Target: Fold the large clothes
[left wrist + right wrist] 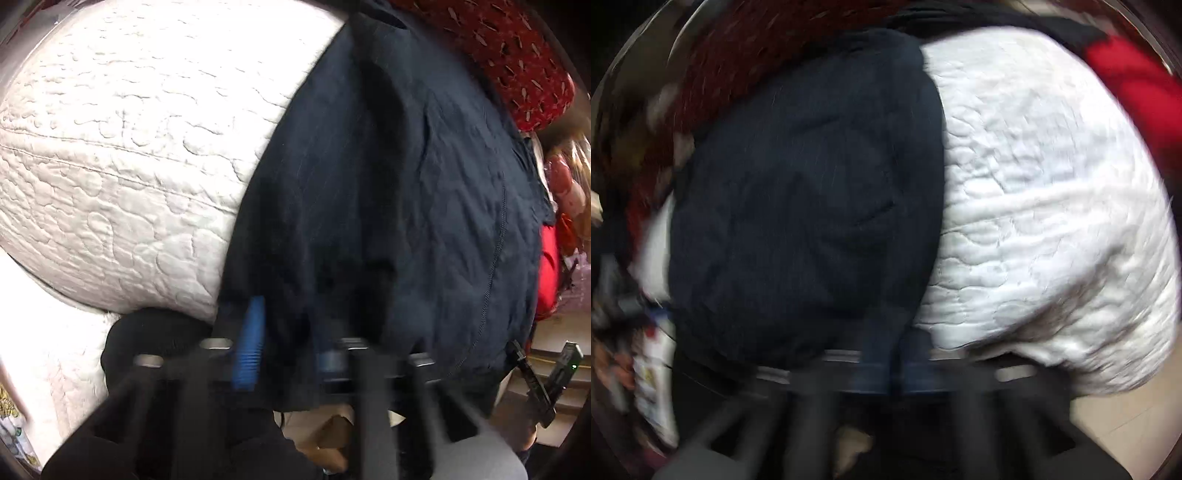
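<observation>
A large dark navy garment (pixel 388 206) lies on a white quilted mattress (pixel 129 166) and hangs over its near edge. My left gripper (pixel 288 343) is at the garment's hanging lower edge; one blue finger (pixel 251 343) shows and the cloth covers the other, with the fabric lying between them. In the right wrist view the same garment (pixel 798 206) covers the left part of the mattress (pixel 1052 206). My right gripper (pixel 886 362) is at its lower edge, heavily blurred, with cloth draped over the fingers.
A red patterned pillow (pixel 509 59) lies at the mattress's far end. A red cloth (pixel 548 269) hangs at the right. A black cloth lump (pixel 155 343) sits by the mattress side. The other gripper (pixel 546 384) shows at lower right. A cardboard box (pixel 328 439) stands on the floor below.
</observation>
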`<state>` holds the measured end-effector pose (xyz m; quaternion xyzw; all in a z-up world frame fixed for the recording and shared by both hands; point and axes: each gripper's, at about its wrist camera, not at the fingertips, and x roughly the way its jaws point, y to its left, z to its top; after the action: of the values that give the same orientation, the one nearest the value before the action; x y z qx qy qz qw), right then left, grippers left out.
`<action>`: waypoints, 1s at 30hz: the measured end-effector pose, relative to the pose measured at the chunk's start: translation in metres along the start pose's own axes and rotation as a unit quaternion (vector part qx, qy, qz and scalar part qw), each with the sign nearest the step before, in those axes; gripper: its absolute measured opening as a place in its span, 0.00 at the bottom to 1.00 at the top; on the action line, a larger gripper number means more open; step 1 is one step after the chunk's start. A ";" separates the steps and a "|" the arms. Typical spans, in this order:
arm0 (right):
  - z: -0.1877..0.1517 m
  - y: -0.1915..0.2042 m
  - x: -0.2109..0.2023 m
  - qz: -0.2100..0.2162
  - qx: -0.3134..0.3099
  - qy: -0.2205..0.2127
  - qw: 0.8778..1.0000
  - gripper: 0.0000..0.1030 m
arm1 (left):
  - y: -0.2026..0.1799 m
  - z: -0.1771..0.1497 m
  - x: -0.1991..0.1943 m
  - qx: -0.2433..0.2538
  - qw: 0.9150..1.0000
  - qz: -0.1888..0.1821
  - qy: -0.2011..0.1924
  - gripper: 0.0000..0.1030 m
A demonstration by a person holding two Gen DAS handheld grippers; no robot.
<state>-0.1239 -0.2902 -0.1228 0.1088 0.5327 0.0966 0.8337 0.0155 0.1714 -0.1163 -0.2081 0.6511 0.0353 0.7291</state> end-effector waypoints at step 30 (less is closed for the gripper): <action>0.149 0.018 0.055 -0.033 0.040 -0.069 0.996 0.28 | -0.145 0.066 0.030 0.130 0.989 0.033 -0.057 0.52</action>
<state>0.0333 -0.2693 -0.1041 0.1310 0.4808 0.0398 0.8661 0.1289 0.0559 -0.1034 -0.0874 0.6142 -0.0133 0.7842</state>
